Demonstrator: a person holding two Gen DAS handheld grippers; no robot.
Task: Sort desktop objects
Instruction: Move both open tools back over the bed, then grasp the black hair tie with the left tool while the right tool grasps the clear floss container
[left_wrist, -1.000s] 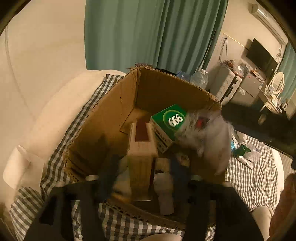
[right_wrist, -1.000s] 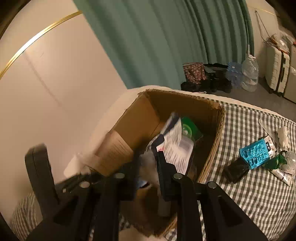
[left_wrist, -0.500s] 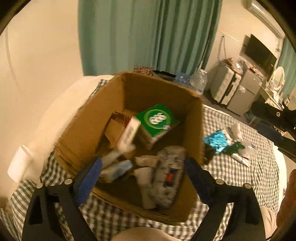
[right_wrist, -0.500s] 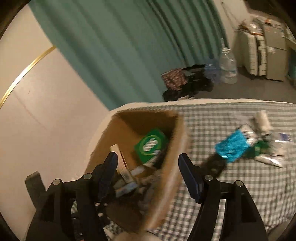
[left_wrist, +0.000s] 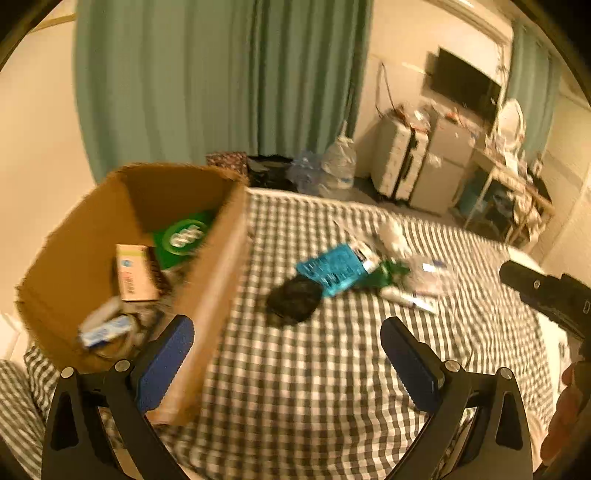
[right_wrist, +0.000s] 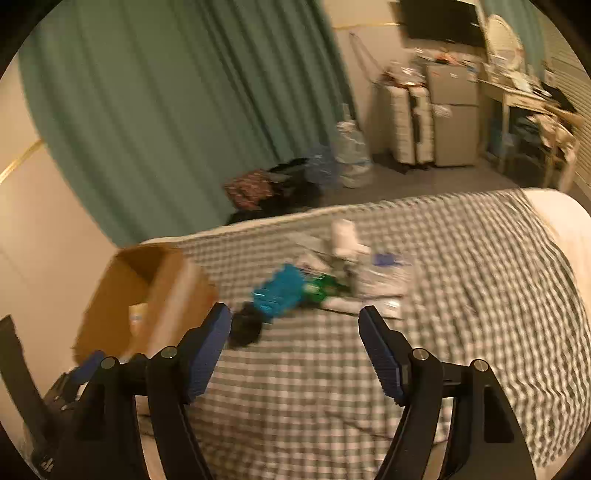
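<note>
A cardboard box (left_wrist: 207, 273) stands at the left of a checked cloth (left_wrist: 314, 369) and holds a green 999 box (left_wrist: 183, 234), a tan carton (left_wrist: 133, 273) and small packets. To its right lie a black pouch (left_wrist: 293, 301), a blue blister pack (left_wrist: 332, 267), a green item (left_wrist: 388, 273) and white tubes. My left gripper (left_wrist: 286, 358) is open and empty above the cloth, beside the box. My right gripper (right_wrist: 295, 347) is open and empty, facing the black pouch (right_wrist: 245, 326) and the blue blister pack (right_wrist: 280, 291). The cardboard box (right_wrist: 155, 295) is to its left.
Green curtains (left_wrist: 221, 81) hang behind. Water bottles (left_wrist: 338, 162), bags, suitcases (left_wrist: 399, 162) and a cluttered desk (left_wrist: 509, 177) stand on the floor beyond the cloth's far edge. The right gripper's body (left_wrist: 546, 295) shows at the right in the left wrist view.
Both grippers opened, dropped their items into the box and pulled back and swung right toward the loose pile on the cloth.
</note>
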